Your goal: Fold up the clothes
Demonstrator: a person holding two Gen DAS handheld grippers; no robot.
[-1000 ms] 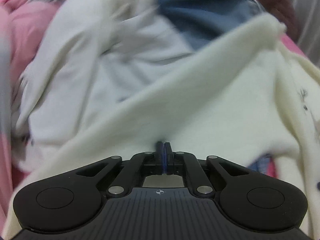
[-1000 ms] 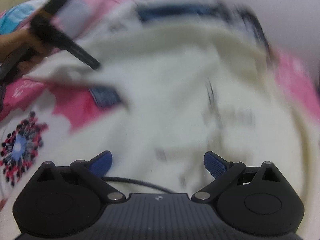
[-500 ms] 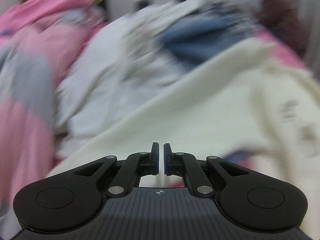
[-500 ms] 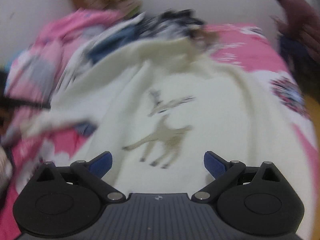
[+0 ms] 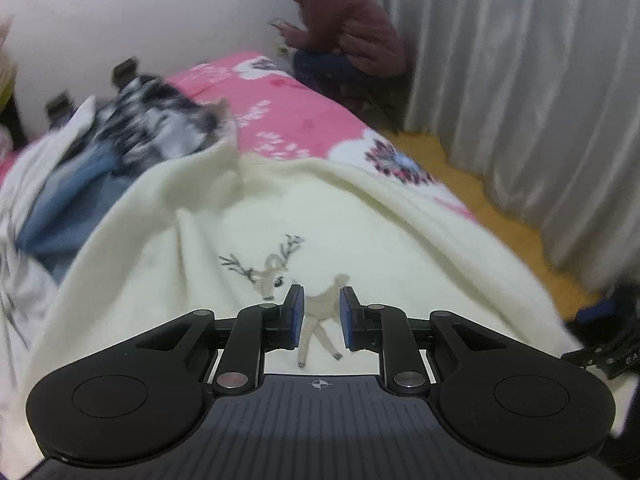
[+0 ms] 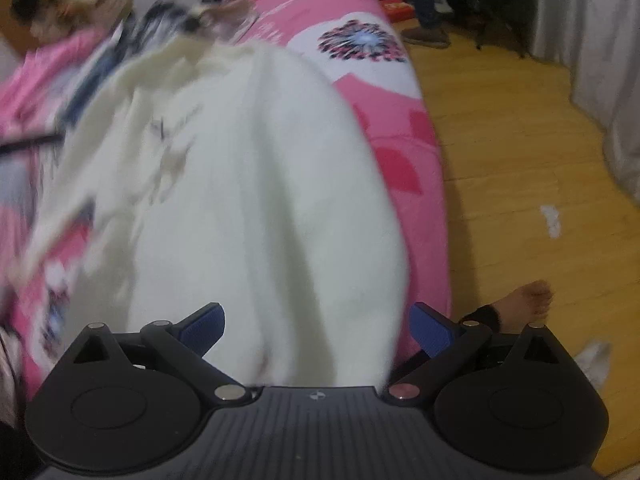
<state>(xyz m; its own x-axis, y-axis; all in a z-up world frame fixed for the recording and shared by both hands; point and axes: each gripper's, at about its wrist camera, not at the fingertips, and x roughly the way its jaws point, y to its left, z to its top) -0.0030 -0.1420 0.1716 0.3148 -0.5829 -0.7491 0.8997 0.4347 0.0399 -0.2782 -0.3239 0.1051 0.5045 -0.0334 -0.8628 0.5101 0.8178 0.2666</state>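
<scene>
On pink floral bedspread (image 5: 304,112), cream fleece sweater with embroidered deer (image 5: 360,232) spread flat, left gripper (image 5: 321,312) opening above it, nothing pinched, right gripper (image 6: 316,328) spread wide, unloaded, jumbled clothes pile (image 5: 132,136) beyond.

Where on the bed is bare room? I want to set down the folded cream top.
Free: the pink bedspread between the cream sweater and the wall end, and the strip along the wooden floor side. Crowded: the clothes pile beside the sweater's far corner.
</scene>
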